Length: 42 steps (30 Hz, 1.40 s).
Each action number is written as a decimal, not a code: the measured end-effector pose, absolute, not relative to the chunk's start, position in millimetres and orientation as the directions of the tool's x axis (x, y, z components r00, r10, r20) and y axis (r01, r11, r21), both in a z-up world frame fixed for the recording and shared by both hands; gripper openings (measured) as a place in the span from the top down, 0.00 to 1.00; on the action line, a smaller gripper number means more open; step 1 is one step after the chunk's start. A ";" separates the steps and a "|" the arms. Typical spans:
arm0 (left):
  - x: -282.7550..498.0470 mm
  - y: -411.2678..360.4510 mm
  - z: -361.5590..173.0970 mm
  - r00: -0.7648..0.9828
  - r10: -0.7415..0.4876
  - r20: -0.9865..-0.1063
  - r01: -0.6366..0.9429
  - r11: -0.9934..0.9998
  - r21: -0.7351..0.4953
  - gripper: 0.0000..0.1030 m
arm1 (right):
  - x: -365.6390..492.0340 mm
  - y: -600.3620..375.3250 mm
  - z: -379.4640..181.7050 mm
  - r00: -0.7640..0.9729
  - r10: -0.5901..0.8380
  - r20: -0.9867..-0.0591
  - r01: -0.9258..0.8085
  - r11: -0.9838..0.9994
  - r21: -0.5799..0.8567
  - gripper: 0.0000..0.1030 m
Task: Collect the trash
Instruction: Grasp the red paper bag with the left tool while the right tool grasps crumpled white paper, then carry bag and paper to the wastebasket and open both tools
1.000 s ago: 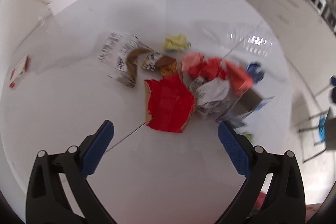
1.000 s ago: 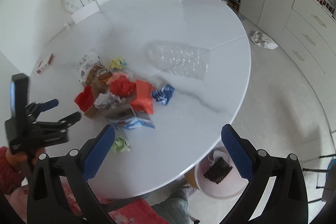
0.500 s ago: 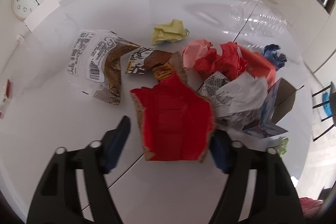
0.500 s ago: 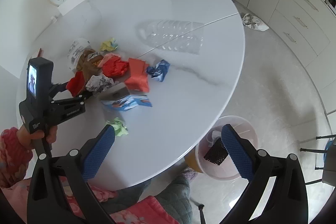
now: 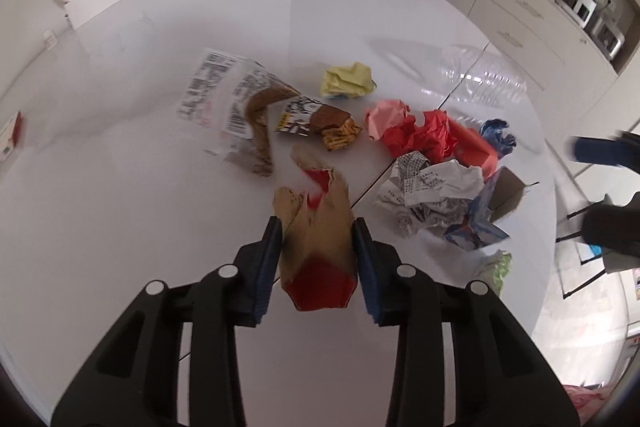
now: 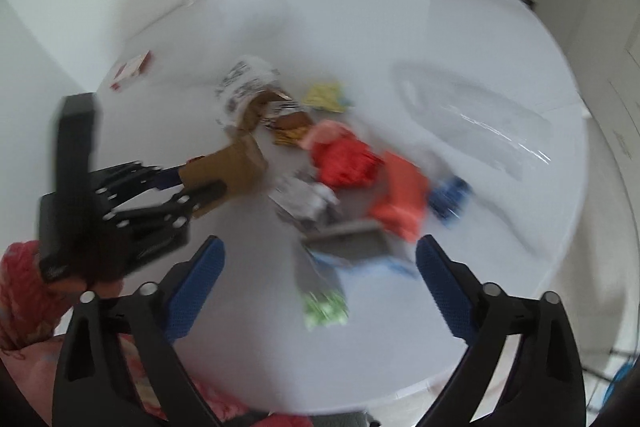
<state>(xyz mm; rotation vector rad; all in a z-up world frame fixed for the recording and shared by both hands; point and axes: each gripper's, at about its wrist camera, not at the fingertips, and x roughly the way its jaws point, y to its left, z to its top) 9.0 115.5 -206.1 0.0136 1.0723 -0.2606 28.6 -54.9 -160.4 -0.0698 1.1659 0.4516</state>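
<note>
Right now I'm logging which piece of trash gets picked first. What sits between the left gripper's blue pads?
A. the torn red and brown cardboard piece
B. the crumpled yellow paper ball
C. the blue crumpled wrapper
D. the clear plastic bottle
A: the torn red and brown cardboard piece is pinched between the left gripper pads, which have just been closing on it.

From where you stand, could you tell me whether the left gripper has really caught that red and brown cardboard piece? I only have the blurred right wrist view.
Observer: Yes. In the left wrist view the left gripper has just been closing, and its pads press both sides of the red and brown cardboard piece.
Operator: Thank you. Is its torn end clear of the other trash?
Observer: It is; the crumpled newspaper lies apart, to its right.
Operator: And the right gripper?
Observer: The right gripper is open and empty over the table.
</note>
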 end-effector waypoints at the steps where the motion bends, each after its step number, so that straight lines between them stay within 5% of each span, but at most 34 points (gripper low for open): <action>1: 5.7 119.8 -202.7 0.456 -0.207 -0.866 0.212 0.970 -0.121 0.65 | 35.2 -45.6 -165.7 0.304 0.307 -0.902 -0.399 0.901 0.172 0.12; 8: -13.6 145.0 -190.5 0.473 -0.238 -0.848 0.182 0.968 -0.170 0.66 | 61.6 -1.7 -208.3 0.207 0.210 -0.956 -0.450 0.888 0.097 0.30; 15: -17.0 161.0 -194.8 0.477 -0.240 -0.846 0.145 0.970 -0.193 0.66 | 64.4 9.7 -225.2 0.151 0.189 -0.970 -0.445 0.889 0.104 0.61; 18: -17.0 164.8 -195.4 0.476 -0.242 -0.845 0.140 0.970 -0.199 0.66 | 66.8 10.8 -222.0 0.154 0.205 -0.967 -0.437 0.892 0.119 0.67; 24: -16.5 170.0 -198.2 0.461 -0.256 -0.850 0.123 0.967 -0.225 0.63 | 67.4 7.7 -212.6 0.162 0.259 -0.952 -0.418 0.892 0.172 0.73; 35: -14.4 176.2 -220.0 0.418 -0.224 -0.880 0.047 0.973 -0.225 0.35 | 56.9 -11.2 -177.9 0.199 0.375 -0.906 -0.382 0.881 0.281 0.73; 39: -10.7 173.2 -227.3 0.405 -0.222 -0.887 0.038 0.973 -0.227 0.36 | 53.3 -16.6 -163.6 0.227 0.398 -0.889 -0.368 0.880 0.300 0.73; 42: -10.6 168.3 -225.5 0.411 -0.249 -0.877 0.058 0.967 -0.247 0.53 | 46.0 -29.9 -152.6 0.256 0.410 -0.875 -0.352 0.883 0.311 0.73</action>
